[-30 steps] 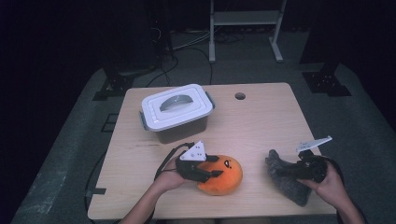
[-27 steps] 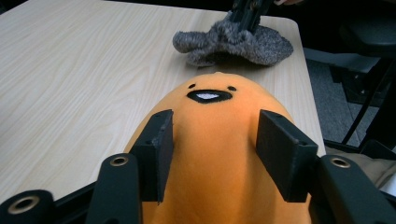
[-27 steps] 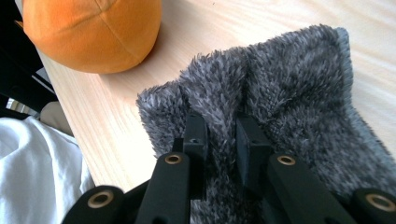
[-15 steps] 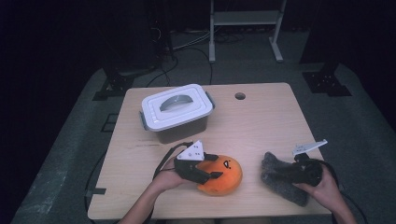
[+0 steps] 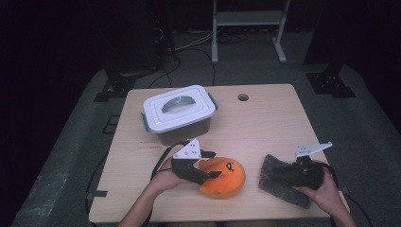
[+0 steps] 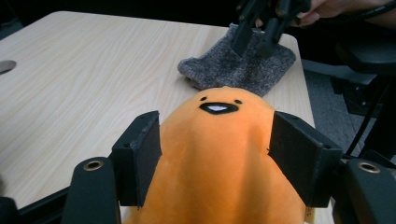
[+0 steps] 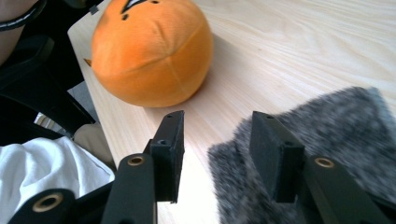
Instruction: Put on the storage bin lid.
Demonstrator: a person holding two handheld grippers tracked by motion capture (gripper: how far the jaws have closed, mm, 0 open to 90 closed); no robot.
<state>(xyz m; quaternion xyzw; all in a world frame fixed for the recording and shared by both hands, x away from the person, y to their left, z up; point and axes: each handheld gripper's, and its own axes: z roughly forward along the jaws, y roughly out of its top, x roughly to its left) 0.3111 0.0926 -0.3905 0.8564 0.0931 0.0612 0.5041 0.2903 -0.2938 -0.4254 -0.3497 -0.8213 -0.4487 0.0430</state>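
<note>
Dim room with cables at the back; up front, pale wooden bench [image 5: 265, 118] with lidded white box [image 5: 179, 111] at 10 o'clock. Near the front edge at 6 o'clock, orange plush toy [image 5: 222, 177], straddled by left tongs [image 5: 213, 164]: partly open, just been opening, pads [image 6: 140, 154] lying along the toy's flanks, hard to tell whether pressing or merely touching. At 4 o'clock, grey fuzzy cloth [image 5: 279, 189] flat on the bench under right tongs [image 5: 287, 176]: about half open, just been opening, gripping nothing, one jaw over the cloth's edge, the other over bare wood. Judged as a letting-go step, so: spread the left pair clear of the plush before drawing straight back, to avoid dragging or rolling it toward the edge; lift the right pair straight up to avoid snagging the fibres. From the left gripper view, the toy's small face and pad contact, lost from above; from the right gripper view, bare wood between toy and cloth; from the high view, the box and whole layout.
</note>
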